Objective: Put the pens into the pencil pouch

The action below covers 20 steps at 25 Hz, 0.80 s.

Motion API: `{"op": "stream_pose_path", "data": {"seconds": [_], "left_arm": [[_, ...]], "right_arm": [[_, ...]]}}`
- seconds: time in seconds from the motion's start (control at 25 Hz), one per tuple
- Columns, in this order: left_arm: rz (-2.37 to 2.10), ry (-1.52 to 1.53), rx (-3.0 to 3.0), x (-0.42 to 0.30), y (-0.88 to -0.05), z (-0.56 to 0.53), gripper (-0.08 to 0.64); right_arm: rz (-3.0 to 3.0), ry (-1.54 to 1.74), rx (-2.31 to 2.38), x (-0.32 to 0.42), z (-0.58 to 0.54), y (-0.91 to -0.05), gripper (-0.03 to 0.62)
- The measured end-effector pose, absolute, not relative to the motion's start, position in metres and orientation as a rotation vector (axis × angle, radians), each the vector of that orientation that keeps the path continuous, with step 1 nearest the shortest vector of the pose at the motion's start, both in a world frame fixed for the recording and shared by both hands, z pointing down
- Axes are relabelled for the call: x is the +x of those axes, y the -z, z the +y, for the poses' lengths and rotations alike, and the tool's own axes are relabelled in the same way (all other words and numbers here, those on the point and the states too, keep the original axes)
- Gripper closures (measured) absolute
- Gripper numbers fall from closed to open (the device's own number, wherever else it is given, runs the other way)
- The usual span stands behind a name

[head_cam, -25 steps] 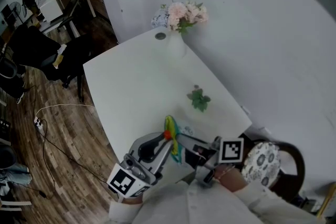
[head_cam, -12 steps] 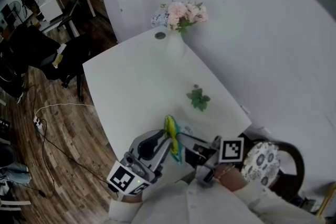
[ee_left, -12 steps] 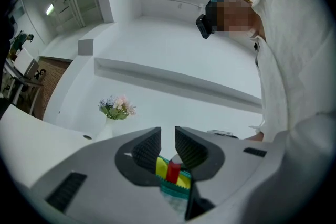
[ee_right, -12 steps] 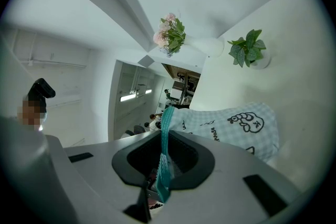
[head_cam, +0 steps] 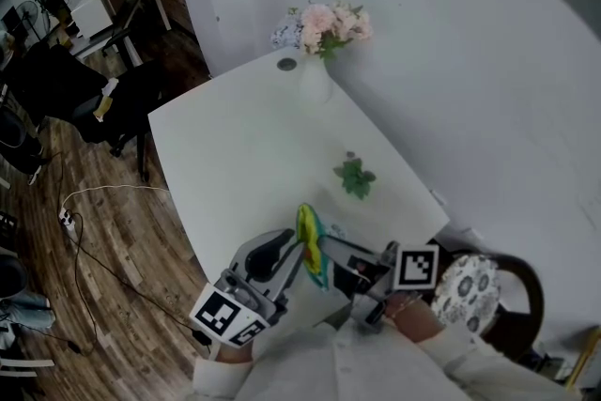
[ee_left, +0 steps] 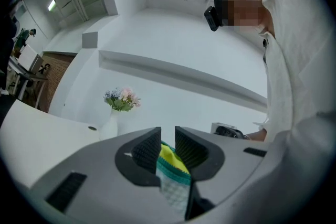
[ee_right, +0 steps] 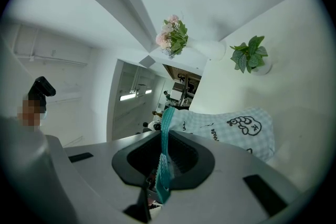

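Head view has the pencil pouch (head_cam: 308, 247) edge-on by the table's (head_cam: 244, 155) near edge; only right gripper view shows its checked printed face; left gripper (ee_left: 167, 140) and right gripper (ee_right: 164, 150) jaws clench its rim

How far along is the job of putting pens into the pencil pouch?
Done: no loose pens show on the table; whether any sit inside the pouch cannot be seen. In hand: the left gripper and right gripper each clamp an edge of the pencil pouch. Left: possibly closing it.
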<state>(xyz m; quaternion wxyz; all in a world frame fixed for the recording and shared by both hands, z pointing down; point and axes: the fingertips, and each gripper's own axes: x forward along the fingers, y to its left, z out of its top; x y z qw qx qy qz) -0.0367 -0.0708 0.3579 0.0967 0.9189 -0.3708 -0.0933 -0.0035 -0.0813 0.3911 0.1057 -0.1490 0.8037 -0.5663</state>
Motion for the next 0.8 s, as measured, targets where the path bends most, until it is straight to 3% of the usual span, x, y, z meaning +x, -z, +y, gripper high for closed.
{"op": "stream_pose_path", "data": {"seconds": [0.8], "left_arm": [[-1.161, 0.084, 2.508, -0.048, -0.404, -0.076, 0.495]], "right_arm": [[3.026, 1.102, -0.841, 0.024, -0.094, -0.405, 0.552]]}}
